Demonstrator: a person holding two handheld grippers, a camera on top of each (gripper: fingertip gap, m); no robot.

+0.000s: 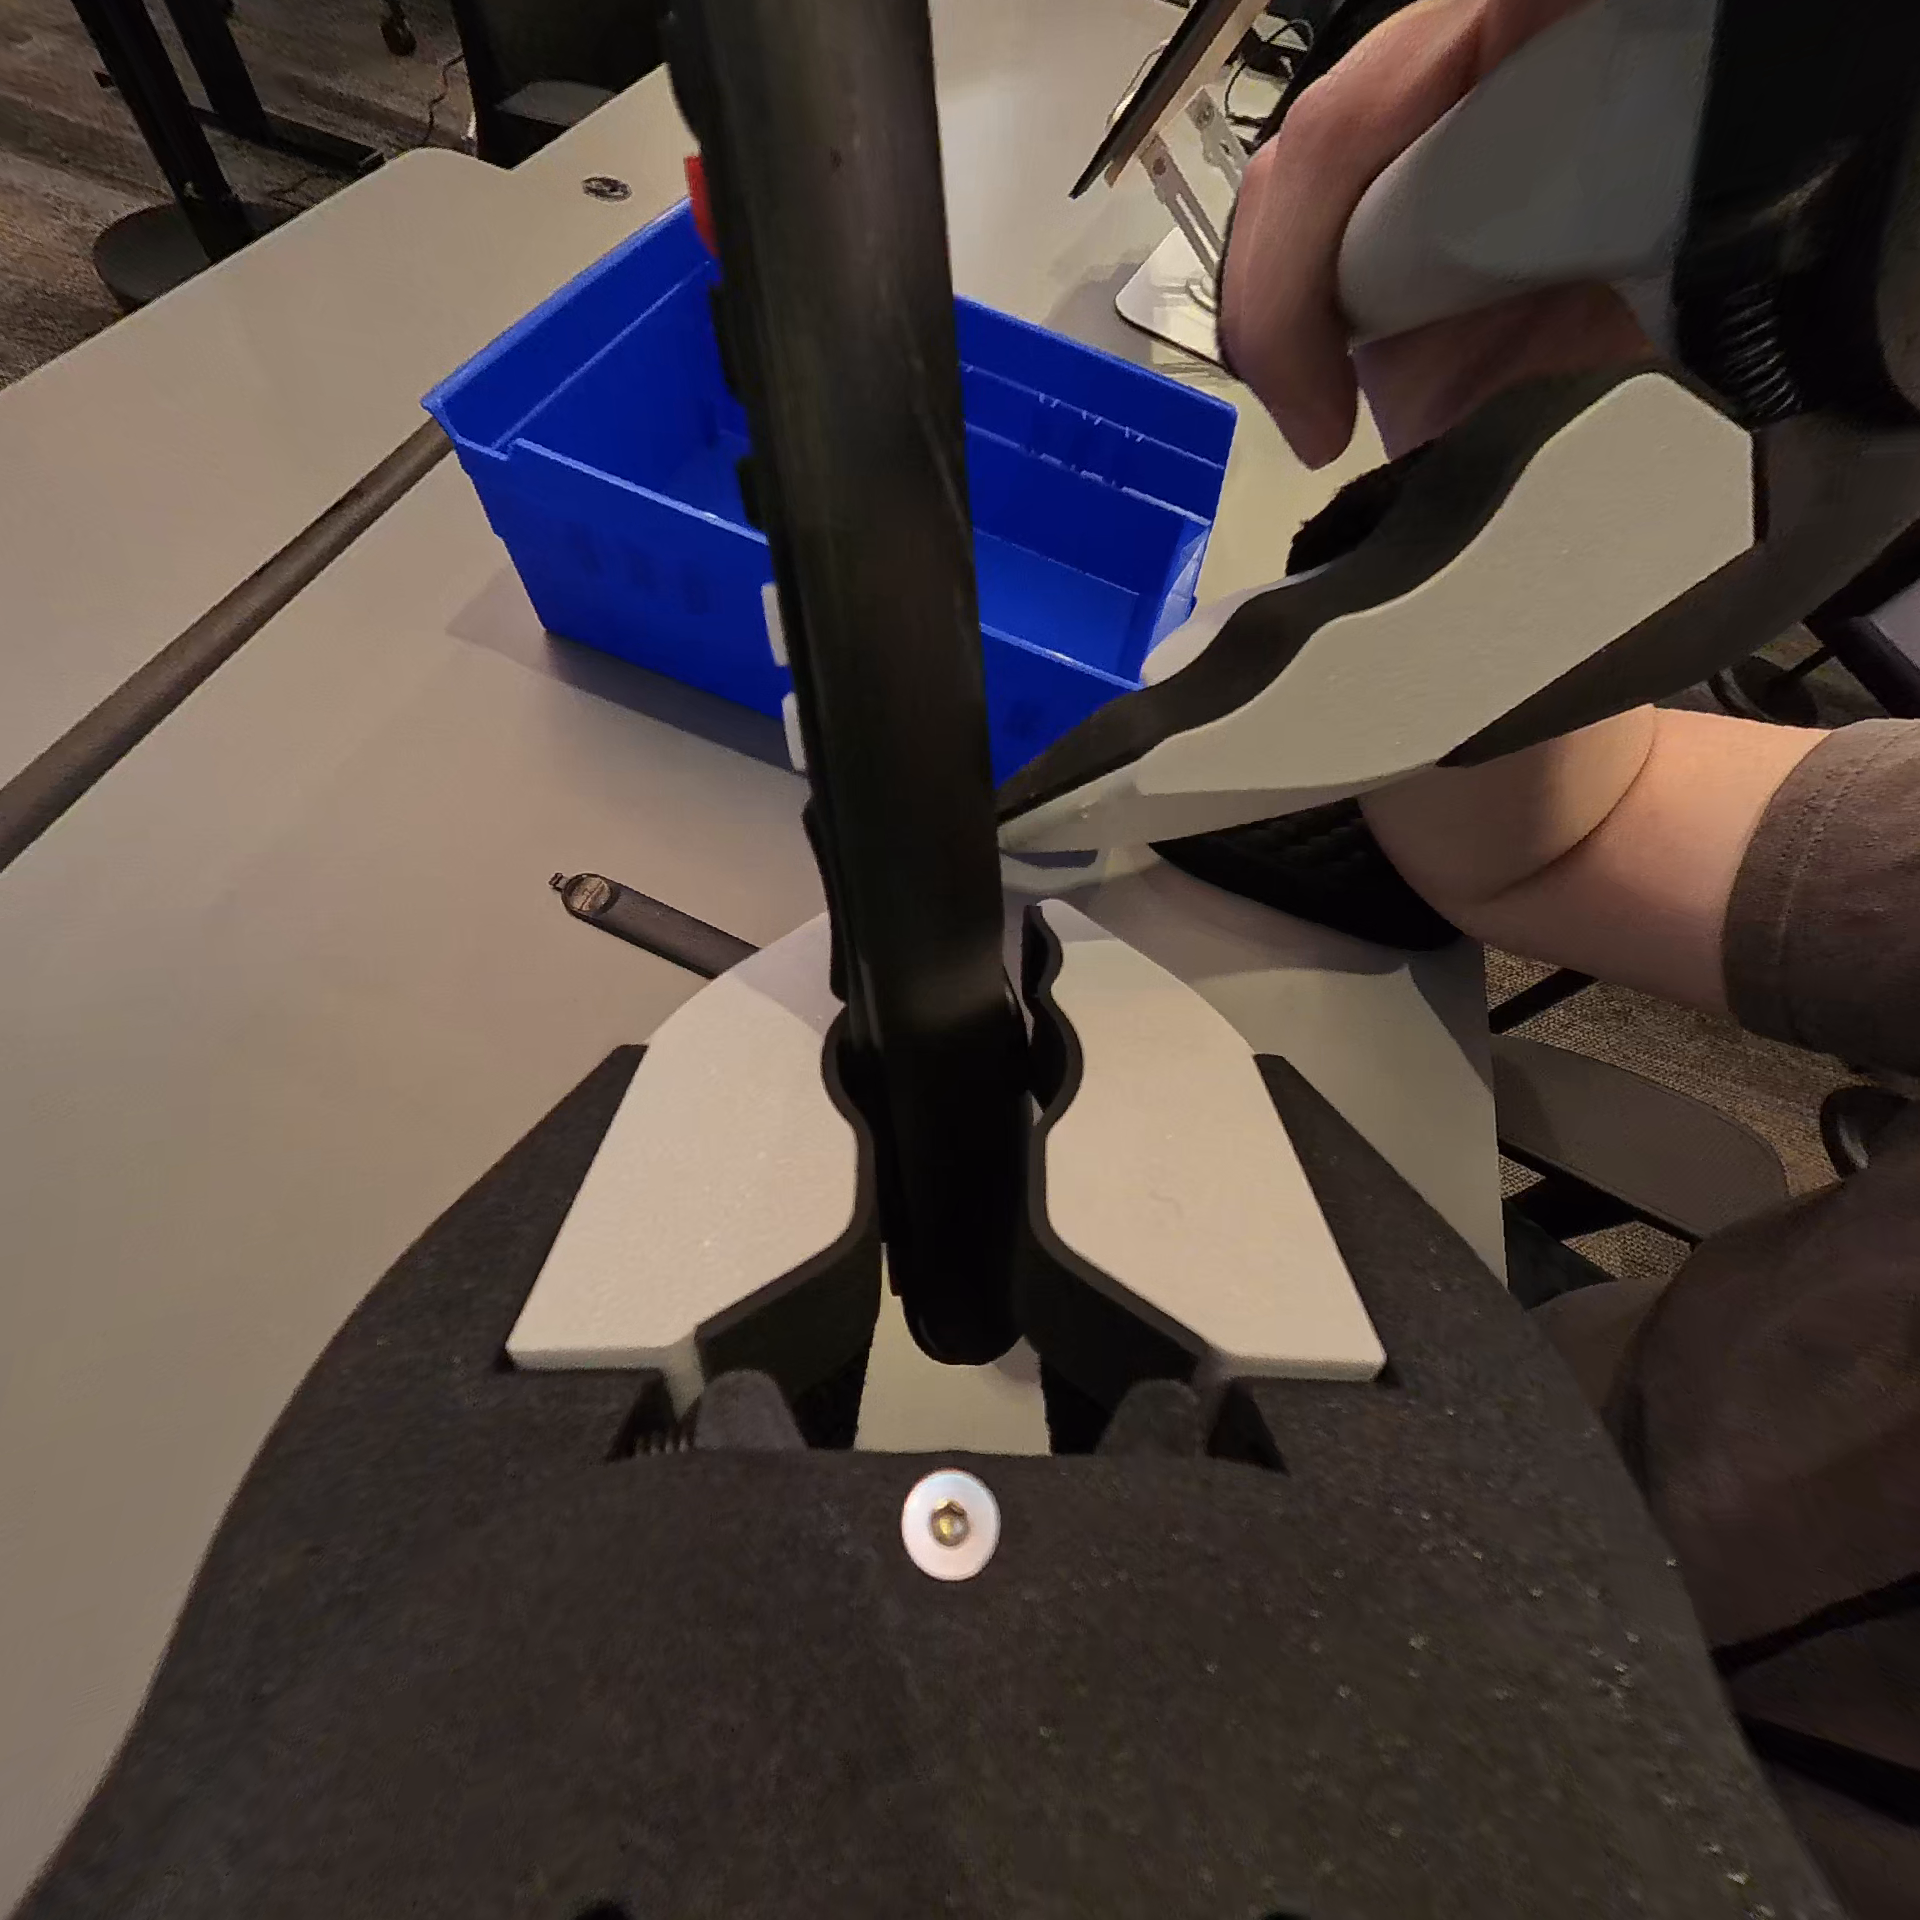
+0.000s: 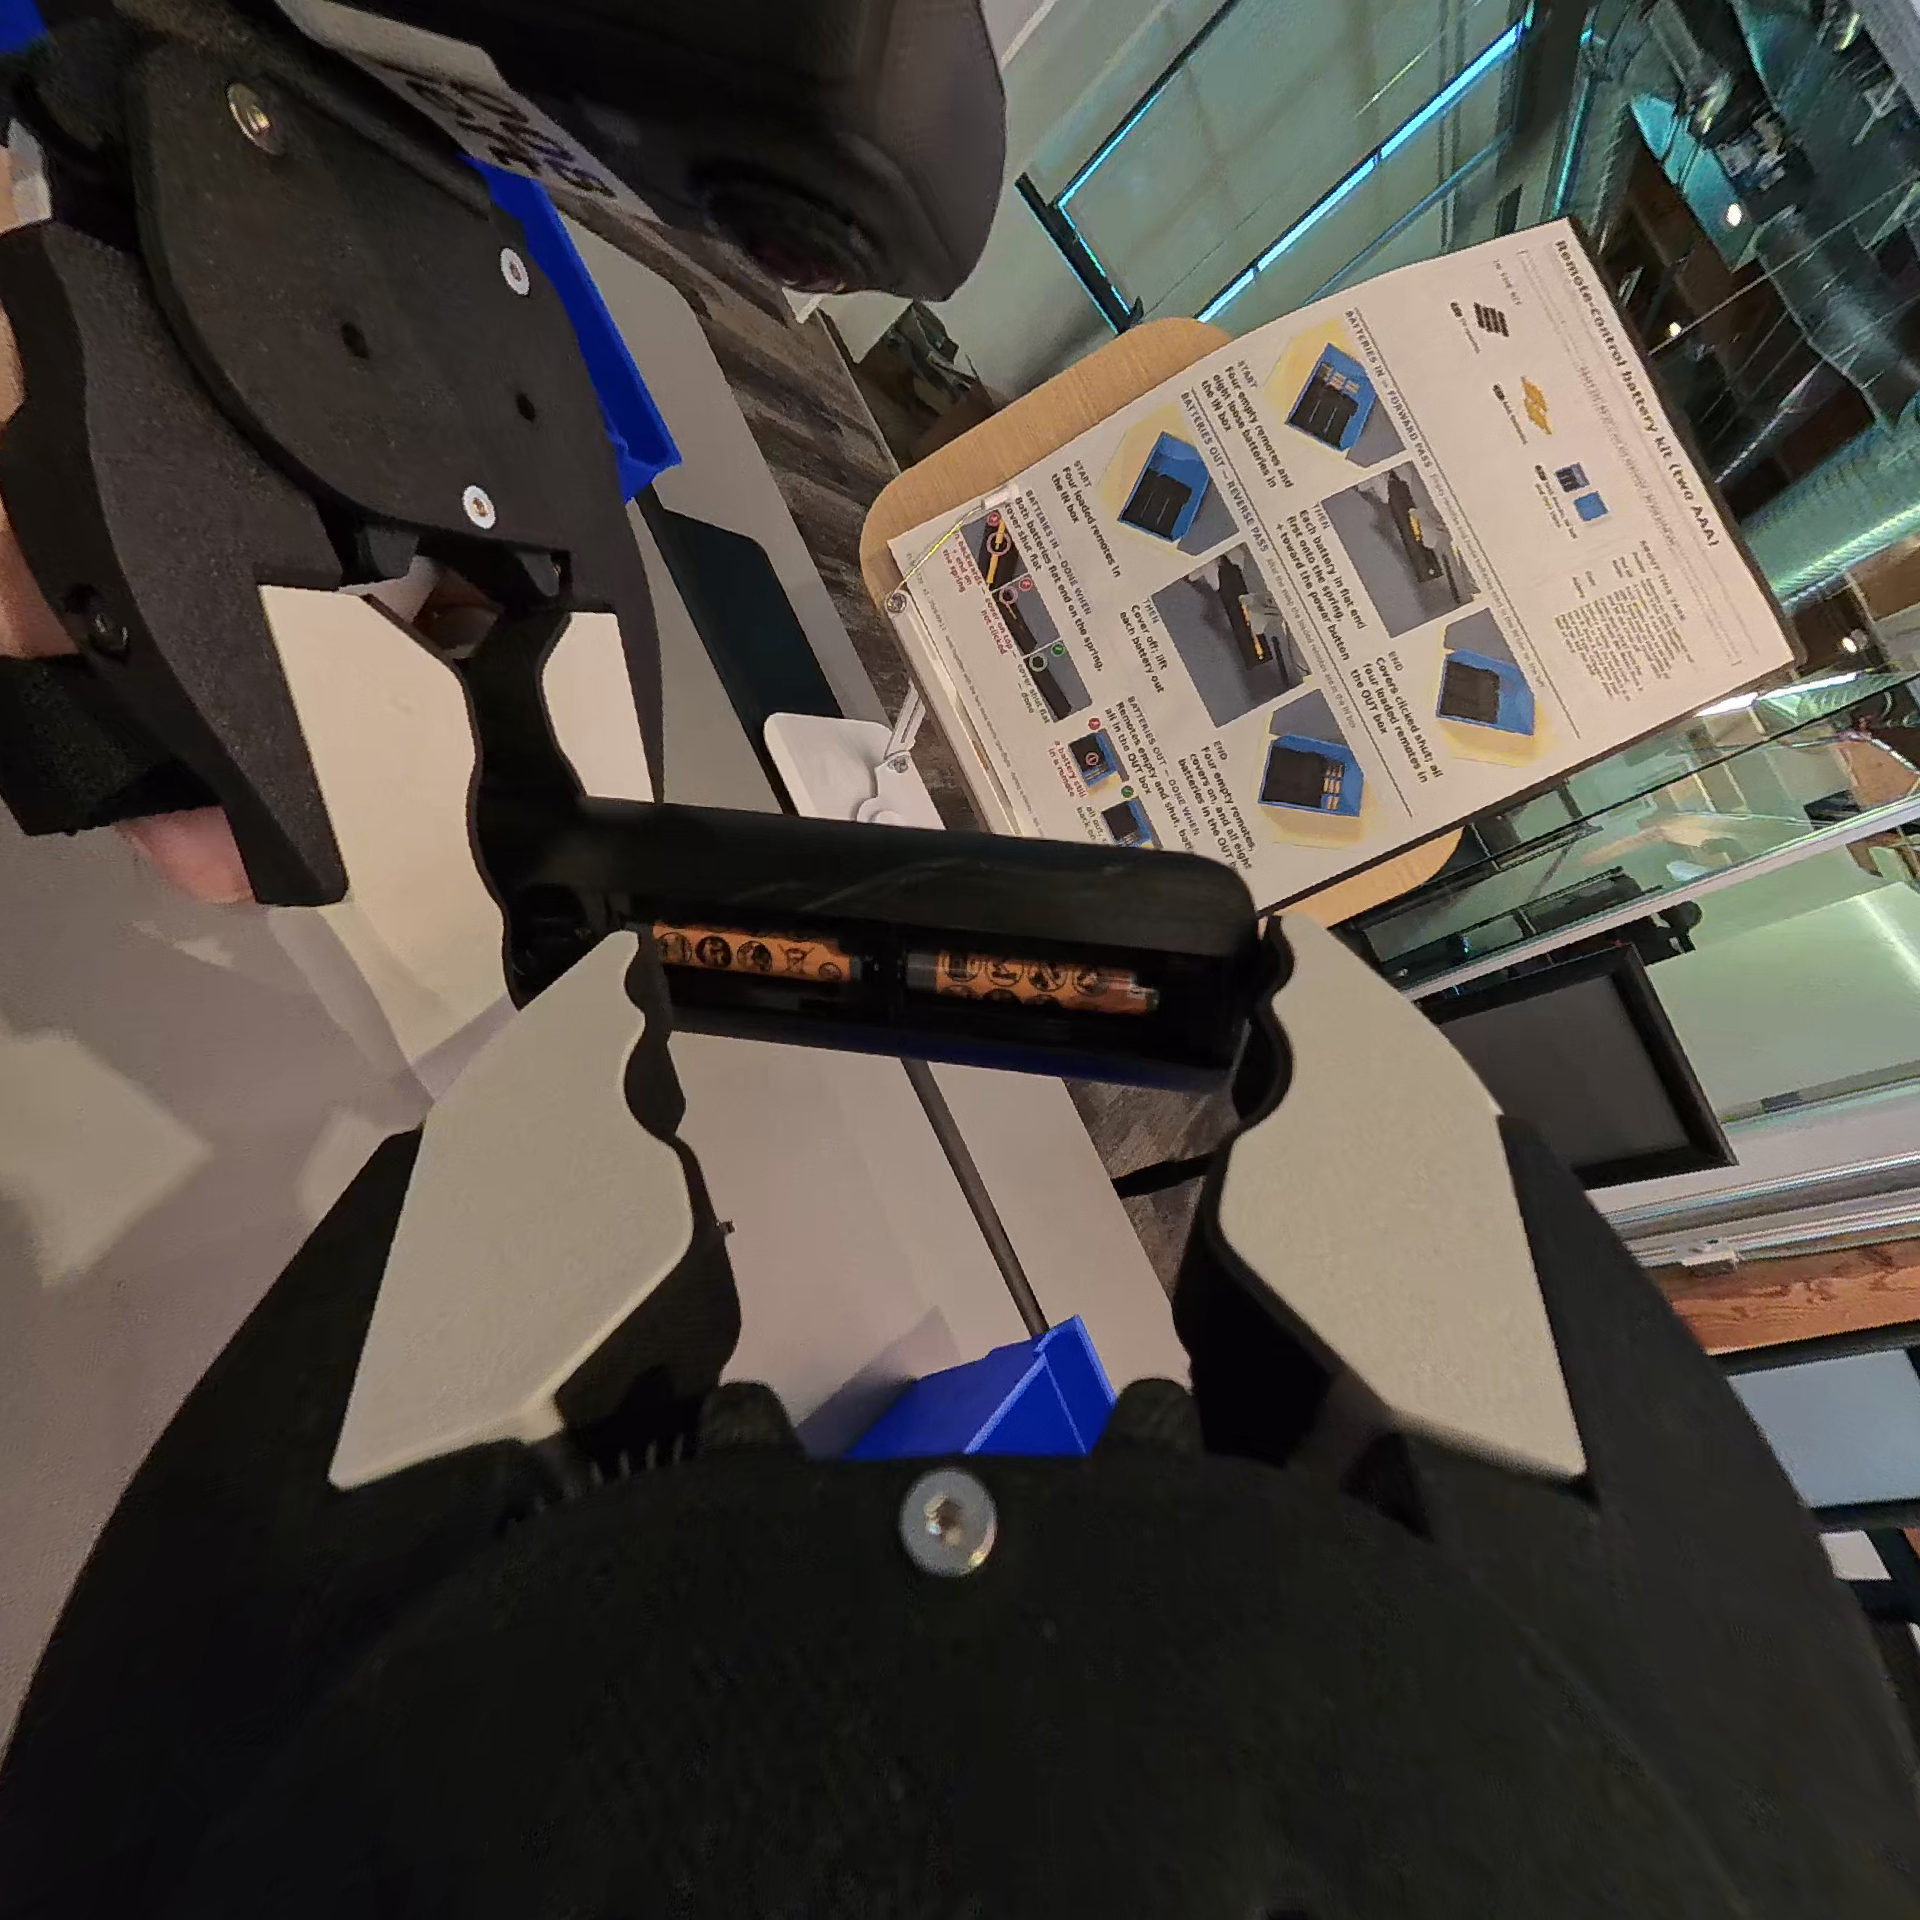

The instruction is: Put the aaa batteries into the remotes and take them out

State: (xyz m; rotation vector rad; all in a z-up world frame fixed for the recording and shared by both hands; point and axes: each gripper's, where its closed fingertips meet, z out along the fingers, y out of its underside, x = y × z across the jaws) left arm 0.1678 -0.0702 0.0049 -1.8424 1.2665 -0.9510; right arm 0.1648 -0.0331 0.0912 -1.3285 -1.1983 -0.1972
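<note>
Where the grey table (image 1: 260, 935) runs off to the left in the left wrist view, lying flat on it: a thin dark rod-like piece (image 1: 649, 925), alone. Further right and further back, standing on the same table: an open blue plastic bin (image 1: 644, 561) with an inner divider. In the middle, held upright in front of the bin: a long black plastic remote (image 1: 883, 623), its lower end pinched in the left gripper (image 1: 935, 997), jaws clamped on the remote's two sides. To the right of that, coming in at a slant: the right gripper (image 1: 1049, 821), tips touching the remote's right edge just above the left gripper, gripped by a bare hand (image 1: 1351, 260) at upper right, with a forearm in a brown sleeve (image 1: 1818, 883) below it.

In the right wrist view, at upper left: the left gripper (image 2: 499, 727) with its black body, closed on one end of the remote (image 2: 935, 883). In the centre, lying crosswise with its back cover off: the remote's open compartment, two orange-and-black AAA batteries (image 2: 894, 971) seated end to end inside. Around it: the right gripper (image 2: 951, 997), jaws spread wide, one fingertip at each end of the compartment. Below, between the fingers: a corner of the blue bin (image 2: 987, 1392). At upper right, propped on a stand: a printed instruction sheet (image 2: 1351, 582) with small pictures.
</note>
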